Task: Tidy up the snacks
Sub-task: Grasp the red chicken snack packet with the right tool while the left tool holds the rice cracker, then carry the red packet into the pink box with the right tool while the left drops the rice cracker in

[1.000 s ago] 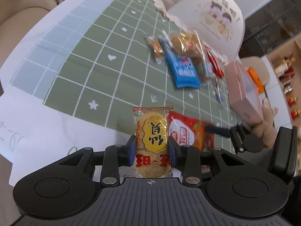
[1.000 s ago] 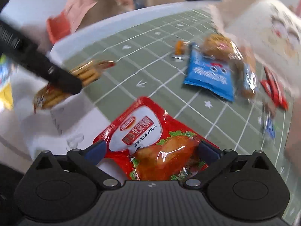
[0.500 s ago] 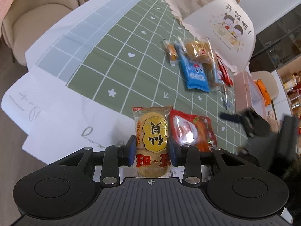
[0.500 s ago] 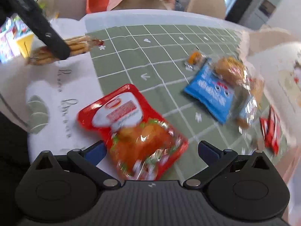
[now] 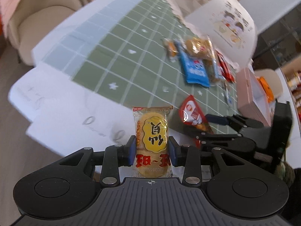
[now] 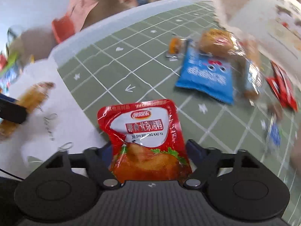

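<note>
My left gripper (image 5: 151,153) is shut on a yellow rice cracker packet (image 5: 151,131) and holds it upright above the white table edge. My right gripper (image 6: 149,153) is shut on a red roast-duck snack pouch (image 6: 144,137), lifted off the green checked mat (image 6: 131,71). The right gripper and its red pouch (image 5: 191,113) also show at the right of the left wrist view. The cracker packet (image 6: 28,101) shows blurred at the left of the right wrist view.
A pile of snacks lies on the mat: a blue packet (image 6: 207,77), a round cake in clear wrap (image 6: 216,41), a small orange packet (image 6: 175,47) and red sticks (image 6: 282,88). A pink box (image 5: 250,92) and a white printed bag (image 5: 225,24) stand behind.
My right gripper has closed on the red pouch and lifted it off the table. My left gripper still holds the cracker packet and has drawn back and up.
</note>
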`<state>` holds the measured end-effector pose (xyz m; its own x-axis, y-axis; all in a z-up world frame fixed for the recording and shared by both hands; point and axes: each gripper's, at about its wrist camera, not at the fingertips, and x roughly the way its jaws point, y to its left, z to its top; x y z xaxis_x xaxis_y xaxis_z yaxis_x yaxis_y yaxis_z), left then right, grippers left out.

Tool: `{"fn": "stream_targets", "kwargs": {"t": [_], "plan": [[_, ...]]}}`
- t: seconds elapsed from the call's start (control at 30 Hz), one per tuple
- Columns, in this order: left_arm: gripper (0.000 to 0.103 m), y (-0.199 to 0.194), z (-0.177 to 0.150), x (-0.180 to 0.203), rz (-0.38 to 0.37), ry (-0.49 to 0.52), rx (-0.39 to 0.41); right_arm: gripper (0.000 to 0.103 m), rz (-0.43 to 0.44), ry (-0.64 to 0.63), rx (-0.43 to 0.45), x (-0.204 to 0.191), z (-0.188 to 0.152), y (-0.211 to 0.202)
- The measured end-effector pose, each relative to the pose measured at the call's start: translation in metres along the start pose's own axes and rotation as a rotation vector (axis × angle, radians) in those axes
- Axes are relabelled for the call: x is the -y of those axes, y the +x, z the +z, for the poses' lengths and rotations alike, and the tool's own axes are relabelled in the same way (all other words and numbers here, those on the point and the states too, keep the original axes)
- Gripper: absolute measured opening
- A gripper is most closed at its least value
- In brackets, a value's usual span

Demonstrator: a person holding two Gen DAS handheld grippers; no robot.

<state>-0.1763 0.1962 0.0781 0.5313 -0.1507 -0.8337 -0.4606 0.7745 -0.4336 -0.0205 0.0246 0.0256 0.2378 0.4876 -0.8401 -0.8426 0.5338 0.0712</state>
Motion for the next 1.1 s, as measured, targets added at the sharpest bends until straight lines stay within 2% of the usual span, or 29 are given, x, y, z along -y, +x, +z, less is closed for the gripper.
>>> {"fn": "stream_targets", "kwargs": {"t": [0.03,0.07,0.1,0.2,0.33,0.5,0.6,0.7,0.8,0.9,0.97,1.03,1.1], "plan": [[0.04,0.004,0.002,0.007,-0.009,0.025,-0.01,0.048,0.006,0.019,0.002,0.001,-0.002,-0.006],[0.04,0.008,0.005,0.015,-0.02,0.056,-0.019,0.047,0.003,0.055,-0.001,0.005,-0.006,-0.014],[0.04,0.011,0.006,0.023,-0.033,0.085,-0.025,0.037,0.001,0.078,0.007,0.009,-0.008,-0.023],[0.04,0.023,0.015,0.055,-0.082,0.198,-0.048,0.029,-0.065,0.149,0.035,0.027,-0.023,-0.046],[0.04,0.04,0.018,0.098,-0.149,0.335,-0.09,0.025,-0.103,0.402,0.09,0.076,-0.051,-0.079],[0.04,0.057,0.012,0.136,-0.198,0.444,-0.14,0.027,-0.145,0.646,0.165,0.132,-0.083,-0.097],[0.04,0.063,0.009,0.146,-0.21,0.481,-0.16,0.036,-0.167,0.645,0.148,0.145,-0.089,-0.083],[0.04,0.07,0.011,0.146,-0.208,0.472,-0.176,0.036,-0.23,0.584,0.09,0.145,-0.085,-0.058],[0.04,0.072,0.015,0.145,-0.193,0.465,-0.184,0.025,-0.317,0.537,0.061,0.134,-0.074,-0.05],[0.04,0.068,0.021,0.152,-0.208,0.495,-0.173,0.024,-0.319,0.522,0.094,0.127,-0.07,-0.077],[0.04,0.065,0.034,0.169,-0.275,0.505,-0.172,0.024,-0.31,0.55,0.126,0.126,-0.073,-0.105],[0.04,0.059,0.053,0.2,-0.338,0.544,-0.14,0.024,-0.296,0.594,0.159,0.129,-0.078,-0.129],[0.04,0.051,0.078,0.243,-0.385,0.614,-0.063,0.024,-0.307,0.631,0.193,0.133,-0.081,-0.154]]}}
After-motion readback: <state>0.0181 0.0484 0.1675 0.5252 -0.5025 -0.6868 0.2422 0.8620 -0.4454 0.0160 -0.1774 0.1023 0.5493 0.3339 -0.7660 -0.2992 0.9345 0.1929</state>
